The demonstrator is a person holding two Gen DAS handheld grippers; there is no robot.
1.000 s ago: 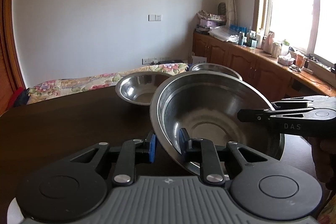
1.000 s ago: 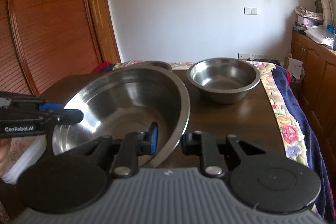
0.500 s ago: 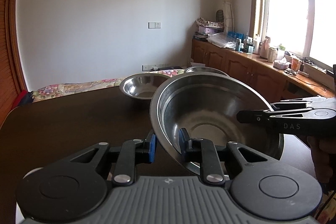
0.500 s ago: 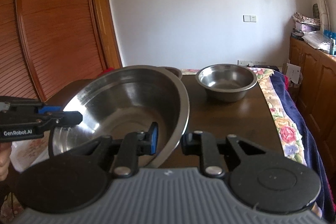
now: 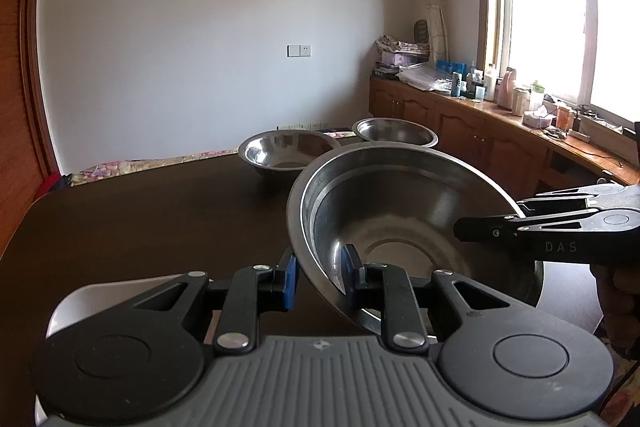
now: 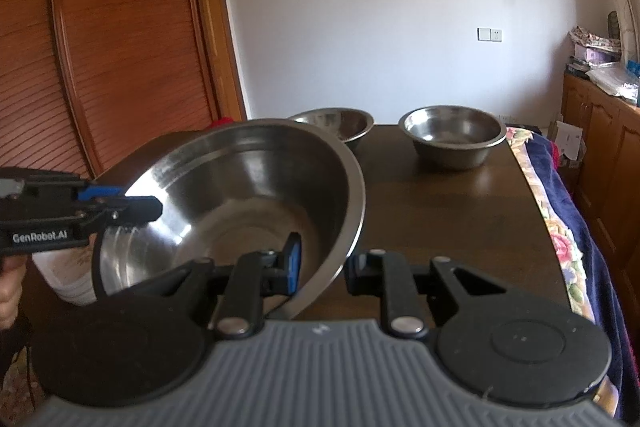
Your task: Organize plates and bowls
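Three steel bowls on show: one large bowl (image 5: 400,227) right at the tips of the left gripper (image 5: 318,281), its rim also between the tips of the right gripper (image 6: 322,269), and two smaller bowls further ahead on the one dark table (image 5: 140,219), the nearer bowl (image 5: 286,155) and the far bowl (image 5: 394,133) side by side. Two grippers in all, one on each side of the large bowl, and one white container (image 6: 66,275) low to the left of the right gripper, count of anything in it unclear
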